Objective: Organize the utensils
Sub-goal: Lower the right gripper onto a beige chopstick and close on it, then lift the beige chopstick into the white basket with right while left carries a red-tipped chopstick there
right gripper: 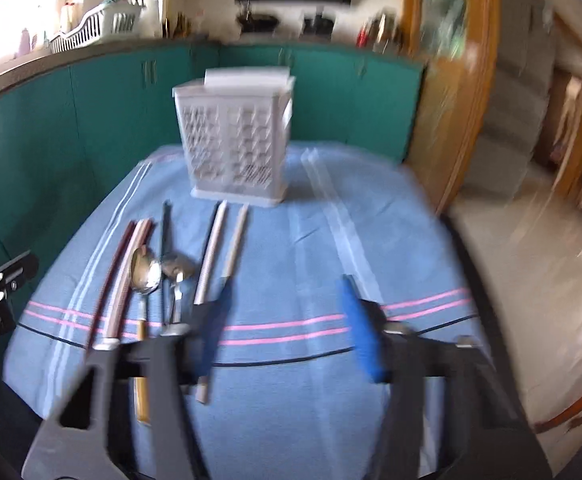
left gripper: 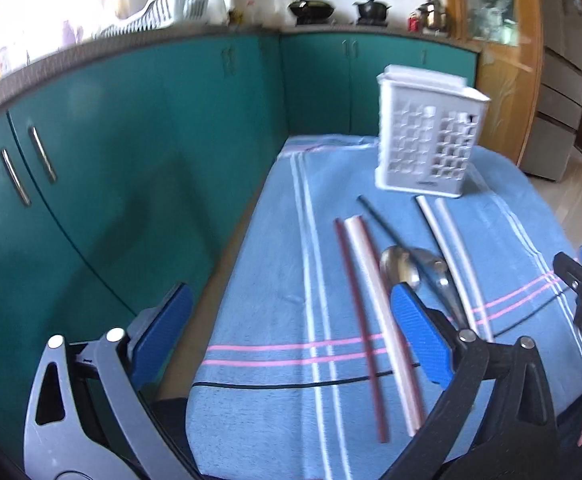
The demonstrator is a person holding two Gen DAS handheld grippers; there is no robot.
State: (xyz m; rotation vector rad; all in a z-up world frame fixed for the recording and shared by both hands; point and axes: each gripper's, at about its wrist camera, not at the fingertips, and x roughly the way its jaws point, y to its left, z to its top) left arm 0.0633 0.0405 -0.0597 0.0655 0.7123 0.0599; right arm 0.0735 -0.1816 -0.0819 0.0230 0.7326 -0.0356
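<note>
A white perforated utensil holder (right gripper: 238, 140) stands upright at the far end of a desk draped in a blue striped cloth (right gripper: 311, 248), seen upper centre in the right wrist view and upper right in the left. Before it, toward the lower left of the right view, the utensils lie in a loose row on the cloth: a dark red chopstick (right gripper: 109, 276) touching a pale pink one (right gripper: 125, 280), a spoon with an amber handle (right gripper: 145, 276), a second metal spoon (right gripper: 177, 270) beside a thin black stick (right gripper: 165, 232), and two pale chopsticks (right gripper: 227, 252) side by side nearest the holder. The right tool (right gripper: 287, 324) hovers over bare cloth at lower centre, its blue-padded fingers (right gripper: 361, 332) spread apart and gripping nothing. The left tool (left gripper: 291, 332) hangs over the cloth's left edge, its blue pads (left gripper: 419, 340) likewise wide apart, one crossing in front of the spoons. Teal cabinets (left gripper: 111, 160) curve behind, with a white dish rack (left gripper: 163, 10) on the counter at upper left. The right view is blurred.
</note>
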